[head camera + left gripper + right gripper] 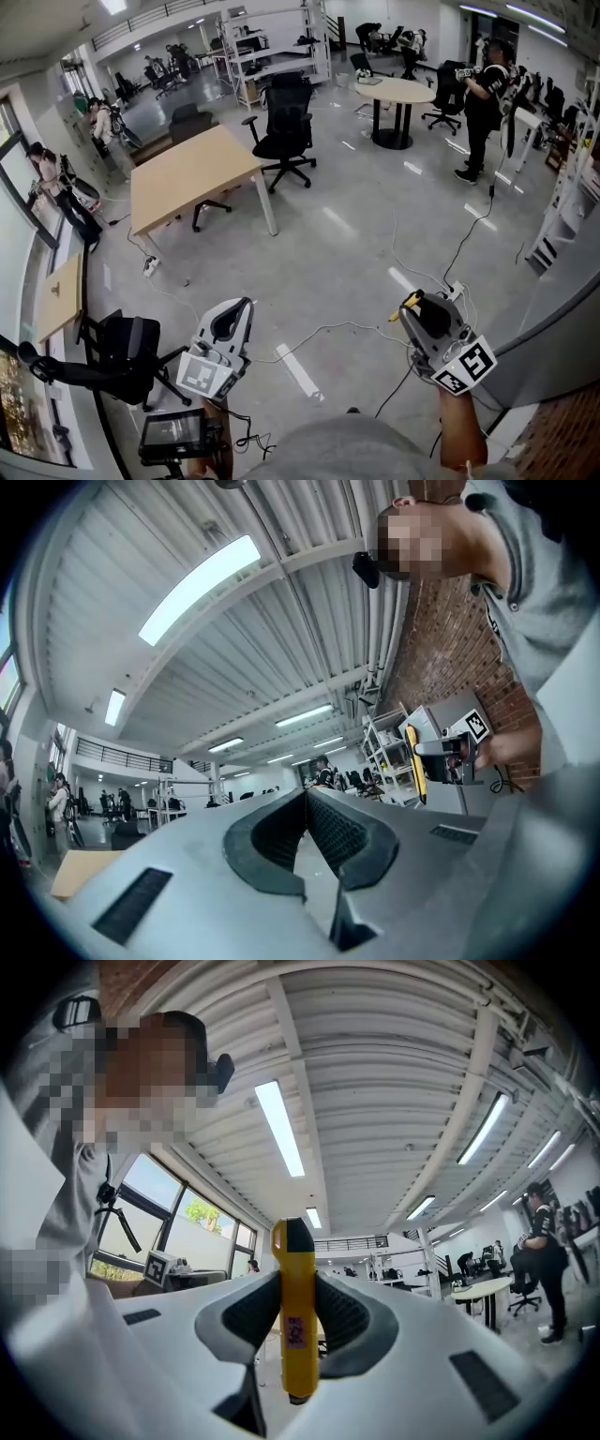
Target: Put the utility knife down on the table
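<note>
My right gripper (298, 1279) is shut on a yellow utility knife (297, 1316) with a black tip, which stands upright between the pads and points at the ceiling. In the head view the same gripper (412, 305) is held at the lower right above the floor, with the knife's (409, 302) yellow end just showing. My left gripper (244, 307) hangs at the lower left, and its jaws (305, 795) meet at the tips with nothing between them. The left gripper view also catches the knife (411, 759) in the right gripper. A light wooden table (192, 173) stands well ahead to the left.
A black office chair (284, 127) sits behind the wooden table, and another (117, 356) is at my lower left. Cables and a power strip (455, 292) lie on the grey floor. A round table (398, 91), a standing person (483, 108) and white shelving (562, 225) fill the right.
</note>
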